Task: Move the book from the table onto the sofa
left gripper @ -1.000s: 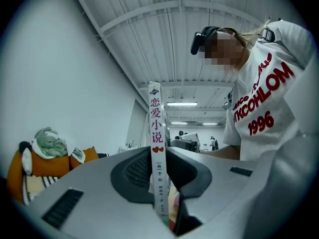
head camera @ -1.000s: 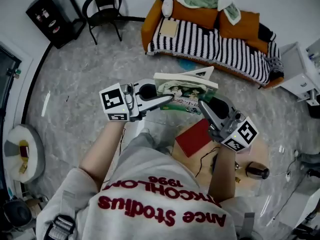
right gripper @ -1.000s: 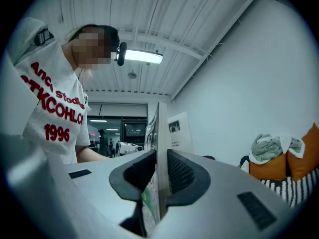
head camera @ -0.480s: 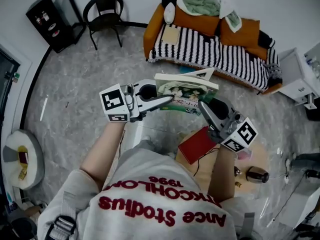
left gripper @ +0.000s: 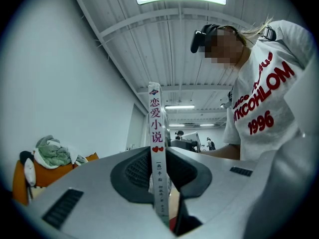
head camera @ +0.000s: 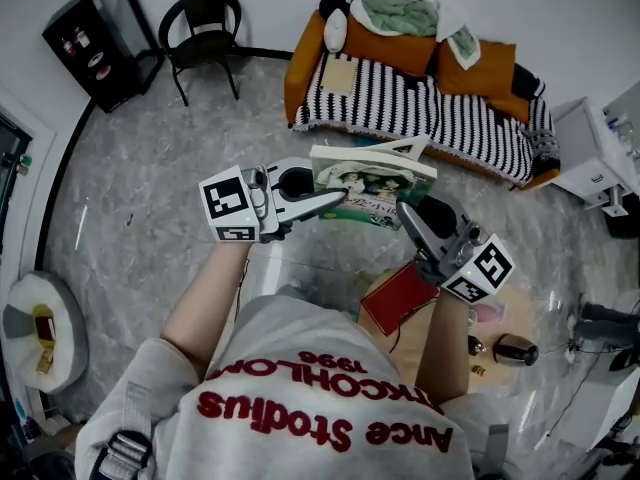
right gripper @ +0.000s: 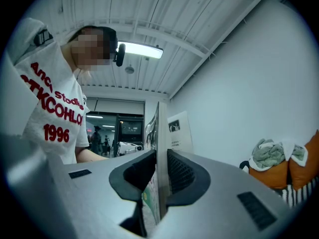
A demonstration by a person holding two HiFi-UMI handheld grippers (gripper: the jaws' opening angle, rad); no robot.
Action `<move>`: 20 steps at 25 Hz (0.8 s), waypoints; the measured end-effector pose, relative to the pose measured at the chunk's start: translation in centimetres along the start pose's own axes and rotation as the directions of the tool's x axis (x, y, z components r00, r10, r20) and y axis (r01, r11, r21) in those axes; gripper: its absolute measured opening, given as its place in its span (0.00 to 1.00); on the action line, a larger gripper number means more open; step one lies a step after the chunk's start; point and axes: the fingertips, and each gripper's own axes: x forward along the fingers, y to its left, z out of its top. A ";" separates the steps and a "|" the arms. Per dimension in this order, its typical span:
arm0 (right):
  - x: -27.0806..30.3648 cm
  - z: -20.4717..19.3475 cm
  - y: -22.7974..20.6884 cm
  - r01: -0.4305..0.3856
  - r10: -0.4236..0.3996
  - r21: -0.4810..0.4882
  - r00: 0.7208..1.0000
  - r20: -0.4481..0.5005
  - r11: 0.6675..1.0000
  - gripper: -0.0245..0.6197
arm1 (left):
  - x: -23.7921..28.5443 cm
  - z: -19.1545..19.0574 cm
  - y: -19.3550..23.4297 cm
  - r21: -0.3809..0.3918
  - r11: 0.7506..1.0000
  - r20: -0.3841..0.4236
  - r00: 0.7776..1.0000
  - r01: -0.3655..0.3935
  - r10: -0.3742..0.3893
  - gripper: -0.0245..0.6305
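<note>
Little has changed since a second ago: both grippers and the book (head camera: pixel 374 180) hold the same place in the head view, and only the floor beneath has slid slightly. I see the left gripper (head camera: pixel 336 200) with its fingers clamped on the book's spine end, printed spine upright between the pads. The right gripper (head camera: pixel 404 209) has its fingers pressed together on the opposite edge, cover and pages pinched. The book hangs in the air between them, over grey floor, well apart from the striped sofa (head camera: pixel 420 103). A red flat thing (head camera: pixel 398 296) lies below.
</note>
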 end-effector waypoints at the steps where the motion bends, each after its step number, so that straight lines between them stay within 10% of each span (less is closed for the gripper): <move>1: 1.3 0.1 -0.3 0.001 -0.001 -0.001 1.000 -0.002 1.000 0.17 | -0.8 0.4 1.0 -0.001 1.000 0.001 1.000 0.002 -0.002 0.15; 20: 24.5 -0.3 -5.7 -0.035 0.035 0.006 0.998 -0.050 0.999 0.17 | -16.8 5.7 17.4 -0.037 0.998 0.018 0.999 -0.043 0.044 0.15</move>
